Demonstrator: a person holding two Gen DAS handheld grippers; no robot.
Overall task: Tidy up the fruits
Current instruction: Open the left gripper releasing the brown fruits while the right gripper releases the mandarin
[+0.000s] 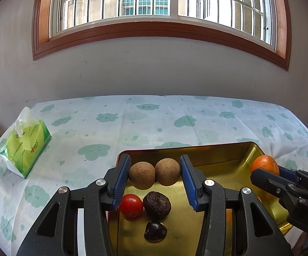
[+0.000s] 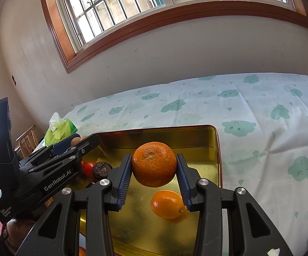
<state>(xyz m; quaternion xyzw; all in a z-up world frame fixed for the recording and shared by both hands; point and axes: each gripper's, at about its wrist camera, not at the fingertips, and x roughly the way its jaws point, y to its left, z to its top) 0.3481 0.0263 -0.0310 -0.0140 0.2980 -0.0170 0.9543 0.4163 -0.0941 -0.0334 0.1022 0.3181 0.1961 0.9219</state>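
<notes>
A gold tin tray point(image 1: 218, 155) lies on the cloud-print cloth. My left gripper point(image 1: 155, 166) is shut on a pair of round brown fruits point(image 1: 142, 175), one pad against each outer side, over the tray's left part. Below them on the tray floor lie a small red tomato point(image 1: 131, 205), a wrinkled dark fruit point(image 1: 157, 204) and a shiny dark nut-like fruit point(image 1: 155, 231). My right gripper point(image 2: 154, 162) is shut on a large tangerine point(image 2: 154, 164) held above the tray point(image 2: 196, 136). A smaller orange fruit point(image 2: 167, 204) rests on the tray beneath it.
A green tissue pack point(image 1: 26, 147) stands on the cloth at the left. The cloth-covered table point(image 1: 154, 119) runs back to a grey wall under a barred window. A wooden frame point(image 2: 27, 140) shows beyond the table's left edge.
</notes>
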